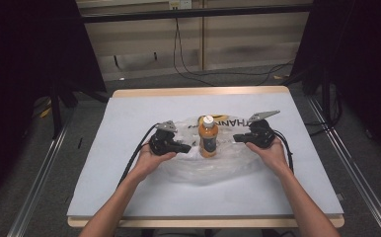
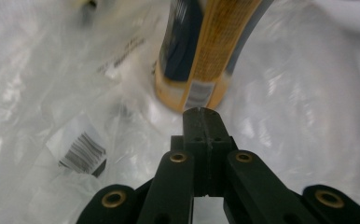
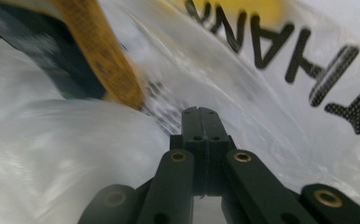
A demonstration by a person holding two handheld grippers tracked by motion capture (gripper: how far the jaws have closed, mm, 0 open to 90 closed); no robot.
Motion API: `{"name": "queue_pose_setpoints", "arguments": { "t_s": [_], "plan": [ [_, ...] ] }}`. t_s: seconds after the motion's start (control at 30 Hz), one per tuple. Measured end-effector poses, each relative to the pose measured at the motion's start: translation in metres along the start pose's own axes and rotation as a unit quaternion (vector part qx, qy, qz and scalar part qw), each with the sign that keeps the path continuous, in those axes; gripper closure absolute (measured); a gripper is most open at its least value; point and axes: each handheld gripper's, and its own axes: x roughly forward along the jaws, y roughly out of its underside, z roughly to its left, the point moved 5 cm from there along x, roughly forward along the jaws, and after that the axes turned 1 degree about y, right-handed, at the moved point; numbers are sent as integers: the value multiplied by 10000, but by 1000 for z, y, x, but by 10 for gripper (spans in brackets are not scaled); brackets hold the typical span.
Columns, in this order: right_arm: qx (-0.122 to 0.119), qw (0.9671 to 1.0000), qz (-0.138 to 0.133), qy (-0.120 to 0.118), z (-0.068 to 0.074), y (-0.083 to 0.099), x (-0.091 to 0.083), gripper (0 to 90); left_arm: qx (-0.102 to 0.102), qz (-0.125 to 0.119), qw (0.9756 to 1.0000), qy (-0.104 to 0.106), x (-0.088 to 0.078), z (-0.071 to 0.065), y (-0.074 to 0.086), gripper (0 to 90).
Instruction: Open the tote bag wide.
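Observation:
An orange juice bottle (image 1: 208, 140) with a white cap stands upright amid a crumpled clear plastic bag (image 1: 213, 170) at the table's middle. My left gripper (image 1: 187, 147) rests at the bag's left side, jaws pressed together, its tip (image 2: 200, 114) just short of the bottle's base (image 2: 192, 88). From the right, my right gripper (image 1: 236, 138) points at the bottle, also shut (image 3: 200, 114), low against the bag film (image 3: 262, 98) with the bottle (image 3: 99, 60) slanting beyond. Whether either tip pinches film I cannot tell.
The bag carries black lettering (image 3: 308, 60) and a barcode label (image 2: 81, 151). A pale sheet (image 1: 129, 187) covers the wooden table (image 1: 203, 91). Cables trail from both grippers. Dark curtains and metal rails (image 1: 40, 173) flank the table.

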Motion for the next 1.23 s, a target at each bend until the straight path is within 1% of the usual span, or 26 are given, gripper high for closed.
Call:
{"name": "queue_pose_setpoints", "arguments": {
  "t_s": [0.03, 0.17, 0.2, 0.23, 0.27, 0.3, 0.33, 0.37, 0.4, 0.43, 0.47, 0.5, 0.53, 0.57, 0.6, 0.67, 0.73, 0.77, 0.83, 0.9, 0.93, 0.97, 1.0, 1.07, 1.1, 1.23],
  "plan": [
    [0, 9999, -115, -37, 2, -2, -4, 900, 84, -54, 9999, -26, -4, -1, -1, 900],
    [55, 9981, -593, -145, 9, -7, -19, 900, 70, -526, 9986, -18, -17, -9, -4, 900],
    [62, 9975, -687, -166, 10, -8, -22, 900, 112, -554, 9984, -36, -20, -10, -4, 900],
    [87, 9967, -783, -204, 11, -8, -26, 900, 155, -631, 9978, -95, -22, -11, -4, 900],
    [92, 9960, -875, -155, 12, -8, -29, 900, 131, -696, 9974, -161, -25, -12, -4, 872],
    [58, 9956, -928, -108, 12, -8, -32, 842, 96, -739, 9972, -95, -27, -14, -3, 841],
    [116, 9949, -997, -115, 13, -7, -36, 807, 165, -759, 9969, -117, -30, -15, -2, 841],
    [135, 9942, -1064, -73, 13, -6, -39, 754, 233, -770, 9965, -224, -33, -16, 0, 831],
    [138, 9934, -1138, 11, 14, -4, -43, 643, 248, -839, 9958, -281, -36, -17, 1, 771],
    [146, 9928, -1185, 55, 15, -3, -46, 527, 167, -943, 9949, -321, -38, -19, 2, 698],
    [213, 9920, -1236, 119, 15, -2, -49, 488, 138, -968, 9945, -373, -40, -19, 3, 619],
    [190, 9914, -1292, 133, 16, 0, -53, 454, 124, -959, 9941, -496, -43, -20, 4, 558],
    [192, 9900, -1383, 182, 18, 1, -57, 379, 142, -1020, 9932, -548, -45, -21, 5, 474],
    [228, 9886, -1474, 214, 19, 2, -60, 297, 80, -1045, 9925, -621, -47, -23, 6, 387],
    [247, 9884, -1491, 172, 20, 4, -63, 247, 86, -1042, 9924, -655, -50, -24, 7, 317],
    [235, 9873, -1543, 285, 25, 9, -70, 121, 117, -1113, 9914, -676, -57, -30, 10, 208],
    [197, 9867, -1568, 379, 29, 14, -78, 93, 127, -1184, 9895, -815, -64, -33, 16, 185],
    [172, 9856, -1629, 424, 31, 17, -82, 63, 104, -1247, 9887, -826, -67, -35, 18, 150],
    [311, 9838, -1727, 375, 34, 22, -90, 35, 55, -1299, 9873, -910, -75, -37, 25, 110],
    [356, 9824, -1788, 408, 37, 28, -97, 13, 77, -1333, 9858, -1015, -82, -40, 33, 85],
    [394, 9829, -1748, 430, 40, 32, -101, 24, -3, -1386, 9842, -1100, -85, -41, 38, 71],
    [371, 9828, -1768, 384, 42, 37, -104, 40, -35, -1483, 9827, -1108, -87, -42, 44, 63],
    [368, 9827, -1774, 384, 44, 41, -106, 51, -22, -1540, 9809, -1192, -89, -41, 49, 63],
    [401, 9811, -1825, 495, 45, 50, -109, 43, -43, -1475, 9804, -1309, -89, -39, 55, 48],
    [479, 9801, -1857, 520, 45, 53, -109, 47, -79, -1493, 9801, -1307, -89, -38, 56, 39],
    [582, 9783, -1893, 617, 42, 57, -112, 48, -131, -1498, 9779, -1449, -93, -36, 62, 37]
  ]
}}
